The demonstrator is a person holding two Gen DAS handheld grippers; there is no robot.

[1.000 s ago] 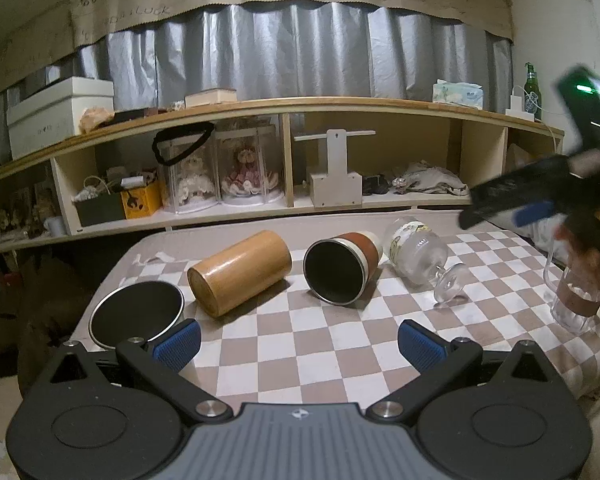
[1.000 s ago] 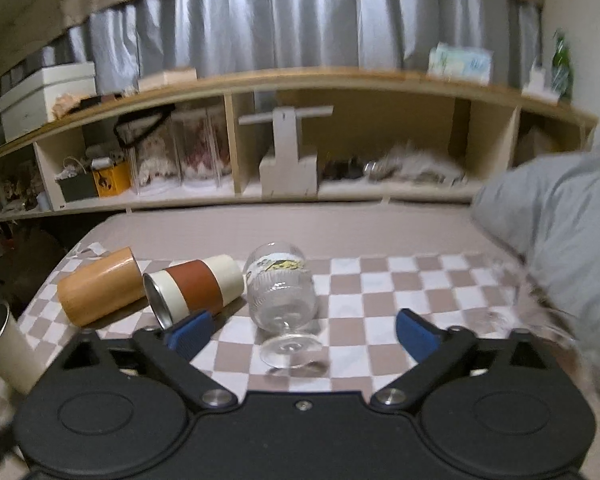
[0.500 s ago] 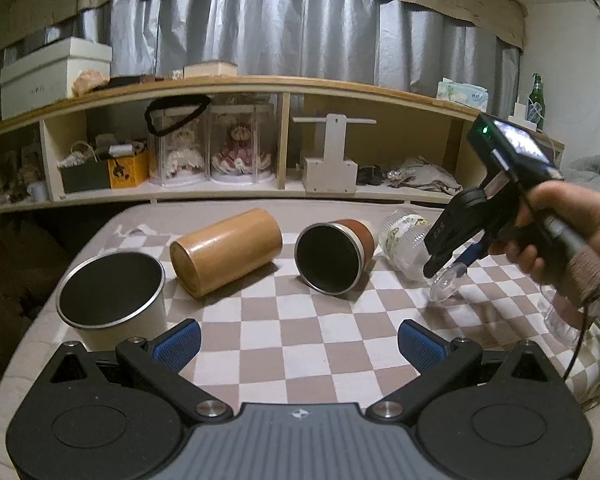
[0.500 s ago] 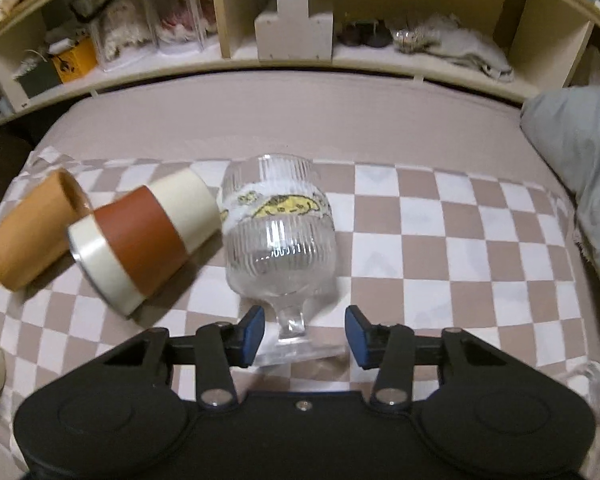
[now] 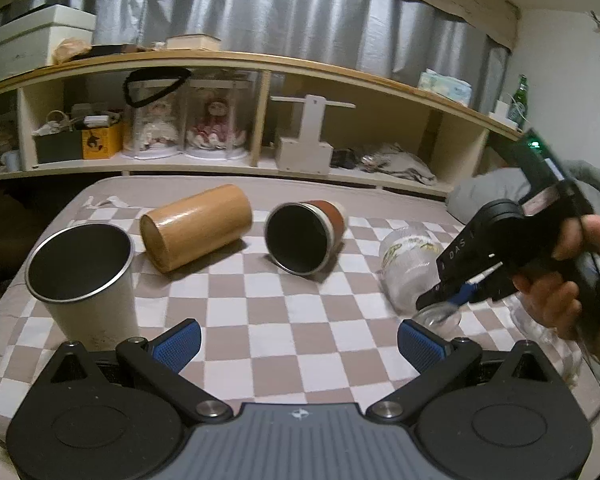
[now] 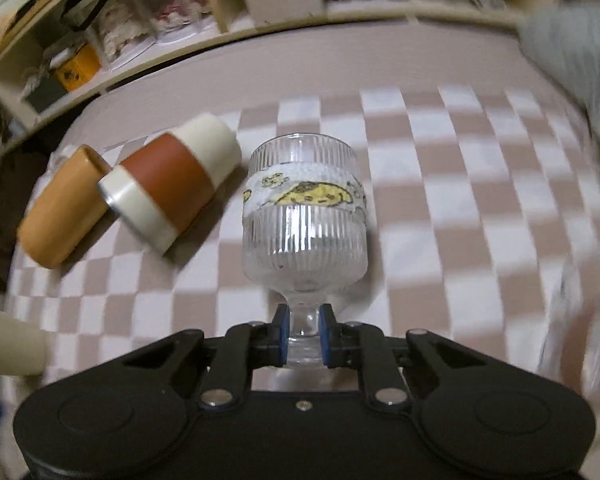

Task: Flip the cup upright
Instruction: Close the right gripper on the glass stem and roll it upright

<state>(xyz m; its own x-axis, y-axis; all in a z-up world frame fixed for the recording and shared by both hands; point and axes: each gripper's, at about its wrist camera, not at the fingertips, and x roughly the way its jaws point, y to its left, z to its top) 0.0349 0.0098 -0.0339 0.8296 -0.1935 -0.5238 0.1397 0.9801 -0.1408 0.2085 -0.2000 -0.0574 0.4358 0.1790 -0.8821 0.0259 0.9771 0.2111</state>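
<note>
Toward the right edge of the checkered cloth point(image 5: 300, 312), the right gripper point(image 6: 304, 332) is closed nearly all the way, its blue pads point(image 6: 283, 334) pinching the short stem of the footed glass cup point(image 6: 304, 216). From the left wrist view the same gripper point(image 5: 446, 302) comes in from the right in a bare hand point(image 5: 556, 280), and the cup point(image 5: 408, 268) lies on its side, mouth aimed toward the cloth's far edge, foot toward the near-right. Cup is clear ribbed glass with a pale band around the bowl printed with a yellow cartoon animal; whether the bowl touches the cloth cannot be told. Left gripper point(image 5: 298, 340) is spread wide at the near edge, nothing between its pads. Just left of the glass lies a brown-and-cream tumbler point(image 5: 306, 238) on its side, dark mouth facing the near edge; beyond it toward the left, a wooden cylinder cup point(image 5: 196, 232) also on its side. A steel cup point(image 5: 86, 280) stands upright by the near-left corner. Right wrist view is motion-blurred at its borders.
</note>
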